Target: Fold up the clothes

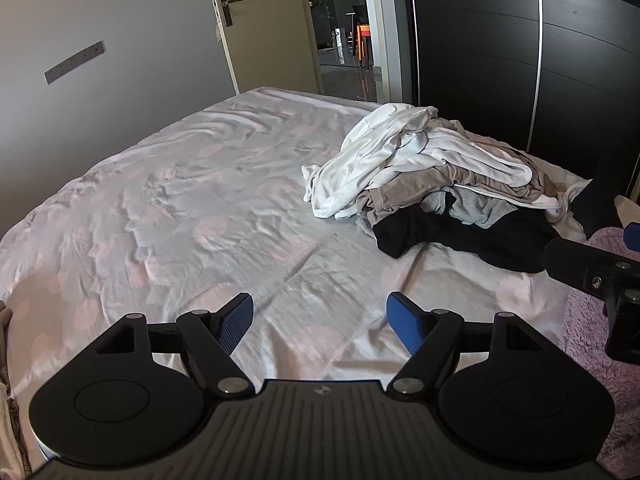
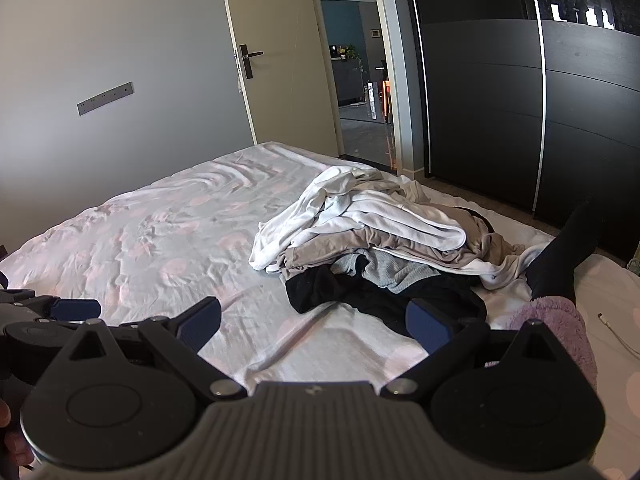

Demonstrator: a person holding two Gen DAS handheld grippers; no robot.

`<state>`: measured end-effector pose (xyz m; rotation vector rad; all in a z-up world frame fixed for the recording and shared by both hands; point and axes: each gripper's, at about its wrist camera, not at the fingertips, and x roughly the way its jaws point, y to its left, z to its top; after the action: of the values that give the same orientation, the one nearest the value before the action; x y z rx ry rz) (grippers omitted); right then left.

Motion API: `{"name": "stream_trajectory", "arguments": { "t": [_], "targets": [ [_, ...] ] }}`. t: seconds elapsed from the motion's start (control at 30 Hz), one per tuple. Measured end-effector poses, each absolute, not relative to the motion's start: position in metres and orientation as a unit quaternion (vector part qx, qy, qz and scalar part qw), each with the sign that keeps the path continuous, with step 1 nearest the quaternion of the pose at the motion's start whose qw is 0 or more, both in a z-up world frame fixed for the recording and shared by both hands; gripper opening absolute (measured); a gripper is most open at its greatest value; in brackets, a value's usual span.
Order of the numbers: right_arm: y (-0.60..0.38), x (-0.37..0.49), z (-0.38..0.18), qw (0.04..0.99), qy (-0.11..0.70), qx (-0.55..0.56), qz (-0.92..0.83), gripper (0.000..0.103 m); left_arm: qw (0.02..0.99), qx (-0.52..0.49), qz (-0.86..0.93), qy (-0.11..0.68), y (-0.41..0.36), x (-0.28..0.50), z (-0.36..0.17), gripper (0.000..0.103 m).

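Observation:
A pile of clothes (image 1: 432, 184) lies on the right part of the bed, white garments on top, beige, grey and black ones beneath; it also shows in the right wrist view (image 2: 380, 248). My left gripper (image 1: 320, 322) is open and empty, held above the sheet in front of the pile. My right gripper (image 2: 316, 322) is open and empty, just short of the black garment (image 2: 344, 292) at the pile's near edge. The right gripper's body (image 1: 600, 276) shows at the right edge of the left wrist view; the left gripper (image 2: 60, 312) shows at the left edge of the right wrist view.
The bed sheet (image 1: 180, 200) is pale with pink flowers and wrinkled. A pink fluffy cloth (image 2: 560, 328) lies at the right. A dark wardrobe (image 1: 520, 60) stands behind the bed, an open door (image 1: 264, 20) beside it. A white cable (image 2: 616, 332) lies far right.

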<state>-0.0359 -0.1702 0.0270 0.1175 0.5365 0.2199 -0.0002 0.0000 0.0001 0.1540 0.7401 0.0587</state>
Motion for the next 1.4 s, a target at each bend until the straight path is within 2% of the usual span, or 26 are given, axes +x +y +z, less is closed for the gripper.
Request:
{"name": "stream_trajectory", "arguments": {
  "t": [1.4],
  "targets": [
    [-0.1661,-0.0384,0.0287,0.957,0.261,0.052,0.116,0.1,0.927,0.081,0.032,0.365,0.0025,-0.0052,-0.0017,0.073]
  ]
}}
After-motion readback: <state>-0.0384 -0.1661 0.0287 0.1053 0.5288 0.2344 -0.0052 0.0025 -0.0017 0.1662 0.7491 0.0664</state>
